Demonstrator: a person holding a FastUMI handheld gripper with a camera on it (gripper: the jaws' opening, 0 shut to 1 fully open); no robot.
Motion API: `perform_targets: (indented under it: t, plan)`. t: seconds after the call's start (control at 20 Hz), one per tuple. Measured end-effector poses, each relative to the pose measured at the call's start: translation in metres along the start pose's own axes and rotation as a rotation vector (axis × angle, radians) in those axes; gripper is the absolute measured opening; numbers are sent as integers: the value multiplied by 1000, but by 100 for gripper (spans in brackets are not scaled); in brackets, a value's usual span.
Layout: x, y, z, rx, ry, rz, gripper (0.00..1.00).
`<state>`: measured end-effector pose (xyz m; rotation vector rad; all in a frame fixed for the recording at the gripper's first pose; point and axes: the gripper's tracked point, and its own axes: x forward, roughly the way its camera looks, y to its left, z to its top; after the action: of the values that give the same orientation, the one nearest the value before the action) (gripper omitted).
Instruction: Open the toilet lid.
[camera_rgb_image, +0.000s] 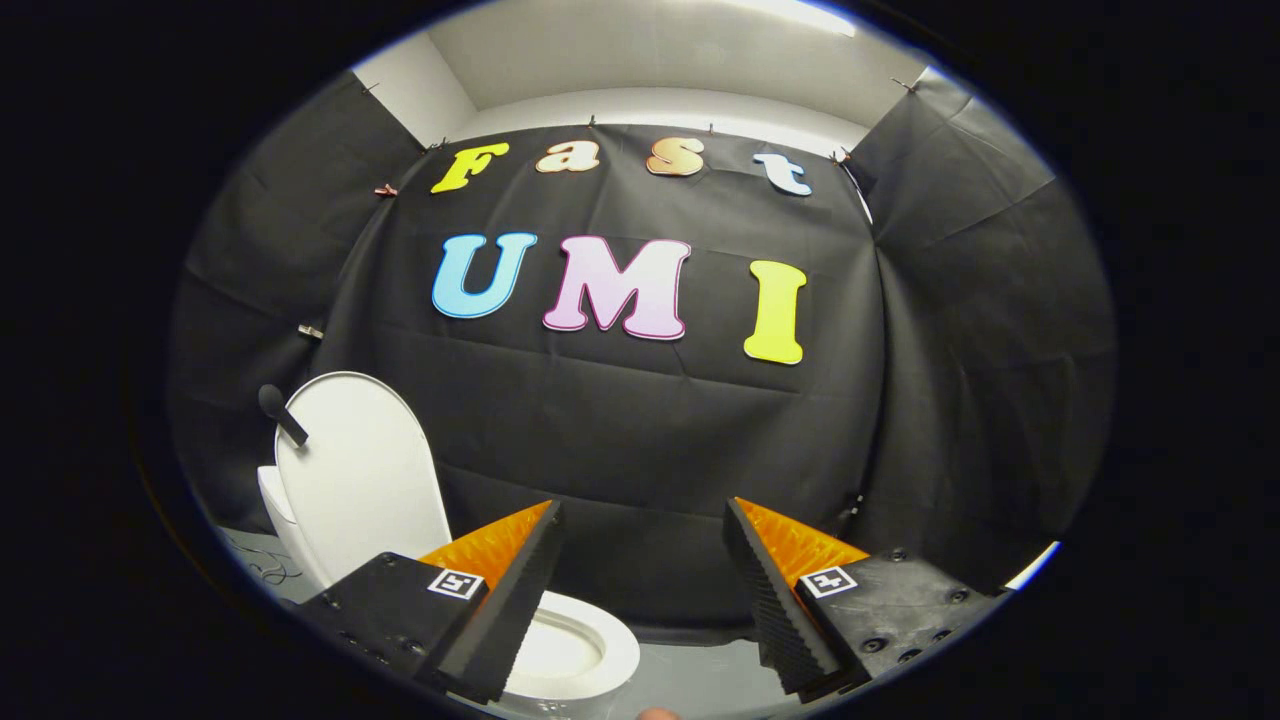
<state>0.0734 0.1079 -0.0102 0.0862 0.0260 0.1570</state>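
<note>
The white, oval plastic toilet lid (362, 470) is standing upright, leaning back toward the black cloth wall (640, 440) of the booth, with the white seat ring and bowl (585, 650) lying exposed just beyond the left finger. Judging from this, the lid is already sitting in its open position and the task looks done or all but done. A small black knob on a short stalk (281, 412) is sticking out near the lid's upper left edge.

The tool (640, 590) is hovering with its fingers well apart, gripping nothing — the lid is off to the left of the fingers and clear of both, and the gap between them is framing only cloth and a bit of grey floor (700, 680).

The risks from here are mostly about undoing the result. If the lid is only balancing near vertical instead of resting past its tipping point, it could be dropping back onto the seat with a slam; how firmly it is leaning cannot be told. A careless swing of the tool leftward could be clipping the lid's edge or the knob and knocking it forward. Dipping lower, the left finger could be striking the seat rim — it is already overlapping it in the view, though whether it is touching cannot be told.
</note>
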Motion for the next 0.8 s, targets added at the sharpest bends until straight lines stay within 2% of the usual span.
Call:
perform_targets:
  t: [0.8]
  plan:
    - [5,-1,-6,-8,8,-1,99]
